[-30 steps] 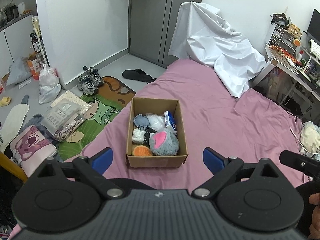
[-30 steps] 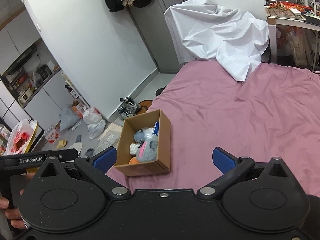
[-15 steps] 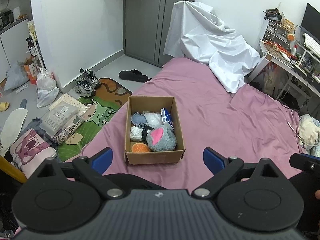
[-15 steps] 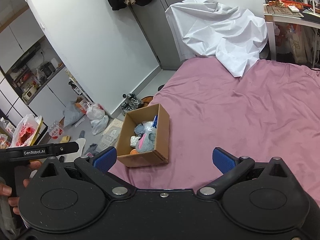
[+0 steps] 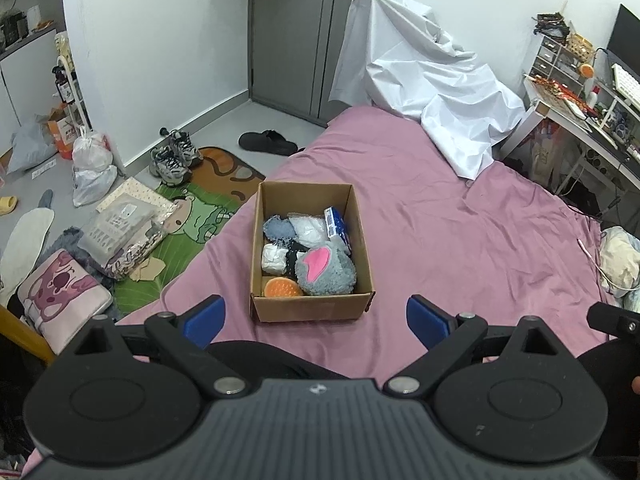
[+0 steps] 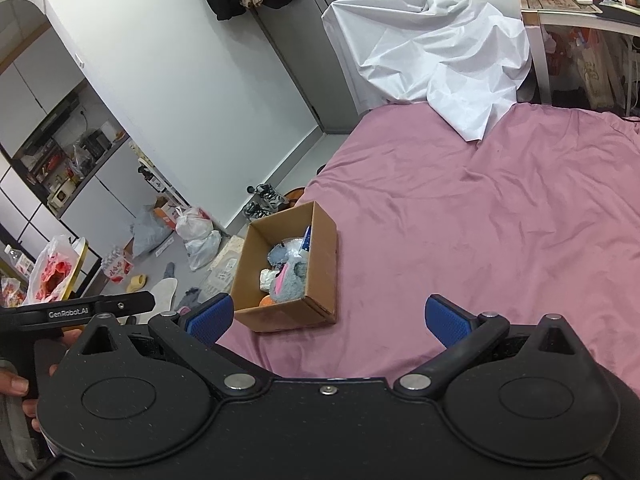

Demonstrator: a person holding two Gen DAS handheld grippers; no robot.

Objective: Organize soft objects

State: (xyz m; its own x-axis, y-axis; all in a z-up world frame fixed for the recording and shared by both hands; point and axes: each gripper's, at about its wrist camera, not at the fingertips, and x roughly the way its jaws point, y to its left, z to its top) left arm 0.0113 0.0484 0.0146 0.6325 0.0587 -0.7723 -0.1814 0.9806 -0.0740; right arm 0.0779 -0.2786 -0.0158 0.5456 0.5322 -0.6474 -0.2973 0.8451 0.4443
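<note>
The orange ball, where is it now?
In the left wrist view, the orange ball lies in the near left corner of the box, beside the grey plush.

Cardboard box [image 5: 312, 308] of soft toys sits on the pink bed [image 5: 460, 232], hand-held gripper [image 5: 316, 316] spread wide

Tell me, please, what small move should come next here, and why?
Probably bring the left tongs forward and down toward the box on the bed. Both tongs are open and empty, and the box, full of soft things like the grey plush, lies straight ahead of the left one.
</note>
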